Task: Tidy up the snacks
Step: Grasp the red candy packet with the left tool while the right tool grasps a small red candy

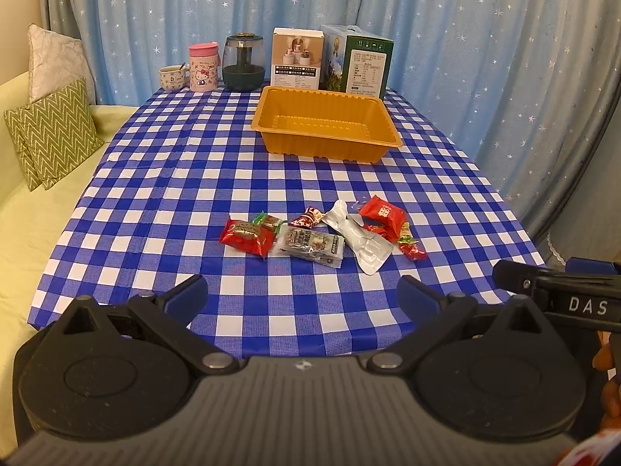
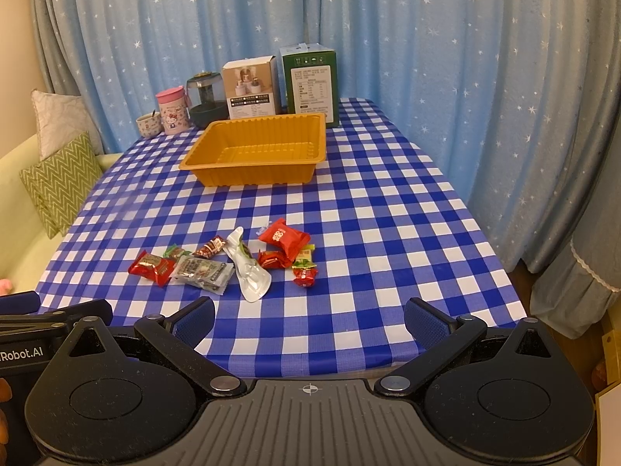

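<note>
- Curtain (image 1: 446,19), blue with white stars, hung behind the whole scene; a pale sofa (image 1: 23,233) with two cushions (image 1: 54,132) ran along the left of the tabletop (image 1: 163,178).
- Tabletop carried a blue-and-white checked cloth; its near edge lay just ahead of both tools.
- Left tool (image 1: 302,297) was held low at the near edge, level and pointing along the tabletop, its blue-padded fingers (image 1: 186,295) wide apart with nothing between them.
- Right tool (image 2: 309,320) was held alongside in the same pose, fingers (image 2: 425,322) spread apart and empty; part of it showed at the right edge of the left wrist view.
- Orange tray (image 1: 268,122) sat beyond the middle of the tabletop, well apart from the snacks, open side up, nothing visible inside.
- Green carton (image 2: 308,85) and white box (image 2: 252,85) stood upright directly behind the tray.
- Dark glass jar (image 1: 243,62), pink lidded cup (image 1: 203,66) and small mug (image 1: 172,77) stood in a row to their left at the far edge.
- Snacks (image 1: 310,242) lay in a loose cluster on the cloth, between the tools and the tray, nearer the tools.
- Within the cluster: silver pouch (image 2: 250,275) in the middle, clear-wrapped bar (image 2: 203,270) and red packet (image 2: 152,268) to its left, larger red packet (image 2: 283,237) and small red candies (image 2: 304,275) to its right; several touched or overlapped.
- Nothing stood between the tools and the snacks.
</note>
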`<state>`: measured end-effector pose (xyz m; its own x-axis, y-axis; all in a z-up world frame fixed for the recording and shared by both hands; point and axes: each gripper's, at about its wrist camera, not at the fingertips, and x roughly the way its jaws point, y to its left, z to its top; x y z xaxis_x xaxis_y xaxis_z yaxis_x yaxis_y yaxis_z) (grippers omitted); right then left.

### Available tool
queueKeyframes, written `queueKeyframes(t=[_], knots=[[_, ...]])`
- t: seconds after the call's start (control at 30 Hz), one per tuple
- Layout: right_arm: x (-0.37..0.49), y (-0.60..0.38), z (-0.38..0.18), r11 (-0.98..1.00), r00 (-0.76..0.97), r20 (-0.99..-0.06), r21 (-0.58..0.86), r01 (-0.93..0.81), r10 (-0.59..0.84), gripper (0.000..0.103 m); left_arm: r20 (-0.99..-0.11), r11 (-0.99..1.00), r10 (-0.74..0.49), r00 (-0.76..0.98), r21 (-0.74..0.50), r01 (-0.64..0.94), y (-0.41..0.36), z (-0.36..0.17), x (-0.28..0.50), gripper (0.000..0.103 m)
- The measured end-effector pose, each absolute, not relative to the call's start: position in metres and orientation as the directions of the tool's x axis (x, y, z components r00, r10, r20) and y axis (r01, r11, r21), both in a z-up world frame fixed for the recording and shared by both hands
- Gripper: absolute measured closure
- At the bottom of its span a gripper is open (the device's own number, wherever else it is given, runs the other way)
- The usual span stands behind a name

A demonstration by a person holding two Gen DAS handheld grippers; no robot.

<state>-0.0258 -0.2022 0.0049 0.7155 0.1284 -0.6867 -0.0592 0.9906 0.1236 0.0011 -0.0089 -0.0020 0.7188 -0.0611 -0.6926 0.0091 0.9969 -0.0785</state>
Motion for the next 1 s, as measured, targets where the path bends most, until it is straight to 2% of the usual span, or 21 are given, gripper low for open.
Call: queueKeyframes(t=[0.33,0.67,0.9,0.93,0.97,1.0], knots=[[-0.02,-0.212,-0.002,0.99,0.745,-0.657,0.141,-0.029,0.116,0.0,-0.699,0.993,-0.092,0.709,-0.113,0.017,0.004,-0.013,0.01,0.0],[0.011,-0.217,-0.033,0.988,0.751,-0.65,0.156,-0.017,0.116,0.001,-0.726,0.995,-0.054,0.686,-0.096,-0.023,0.035,-0.046,0.053,0.001],[0.044,-0.216,-0.06,0.983,0.739,-0.658,0.179,-0.028,0.141,0.001,-0.749,0.999,-0.047,0.661,-0.053,0.011,0.048,-0.076,0.097,0.012],[0.049,-0.214,-0.064,0.984,0.736,-0.661,0.176,-0.032,0.142,0.004,-0.752,0.999,-0.046,0.658,-0.05,0.013,0.05,-0.079,0.103,0.012],[0.055,-0.213,-0.068,0.984,0.735,-0.663,0.175,-0.037,0.146,0.014,-0.754,0.999,-0.043,0.655,-0.044,0.014,0.05,-0.083,0.109,0.012],[0.061,-0.212,-0.072,0.983,0.729,-0.667,0.18,-0.043,0.154,0.017,-0.756,0.999,-0.038,0.654,-0.036,0.017,0.052,-0.086,0.114,0.013]])
